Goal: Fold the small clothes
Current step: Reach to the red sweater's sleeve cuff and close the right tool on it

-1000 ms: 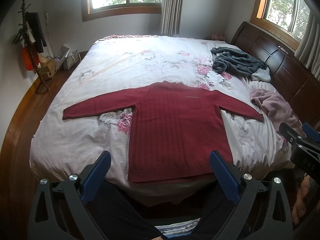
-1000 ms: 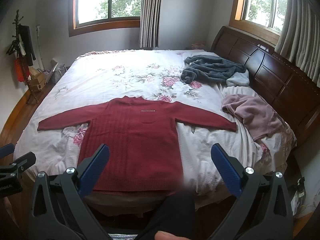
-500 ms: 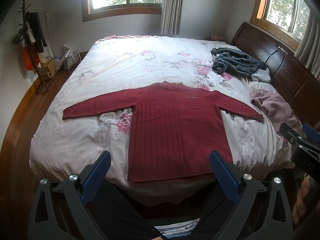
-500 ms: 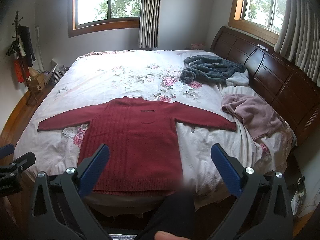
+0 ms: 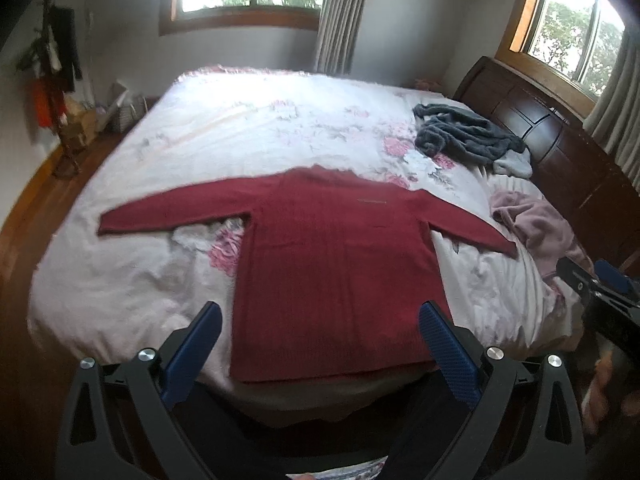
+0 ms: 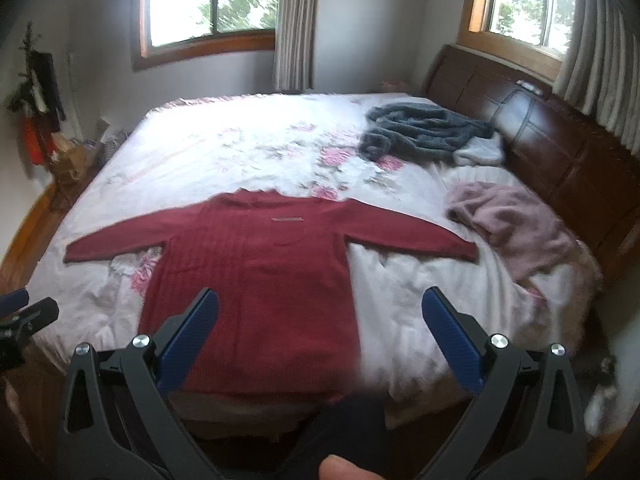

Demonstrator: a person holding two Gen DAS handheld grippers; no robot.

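1. The left hand-held gripper (image 5: 318, 322) was held off the foot of the bed (image 5: 120, 280), fingers spread wide and gripping nothing; the right hand-held gripper (image 6: 320, 306) was beside it, likewise spread and empty.
2. The sweater (image 5: 336, 276) lay flat on the bed straight ahead of both, hem nearest at the bed's edge and collar away, so its body ran away from the grippers while the sleeves stretched crosswise.
3. The left sleeve (image 5: 172, 212) reached out toward the left gripper's side; the right sleeve (image 6: 412, 238) ran toward the right gripper's side. Each looked the natural first pick for its own hand.
4. From the left view the hem sat between the fingers; from the right view the sweater lay left of centre.
5. A pink garment (image 6: 516, 232) lay just past the right cuff, near enough to be snagged. A grey garment (image 6: 424, 130) sat well apart by the headboard (image 6: 560, 152).
6. Nothing lay on the sweater or between it and the grippers.
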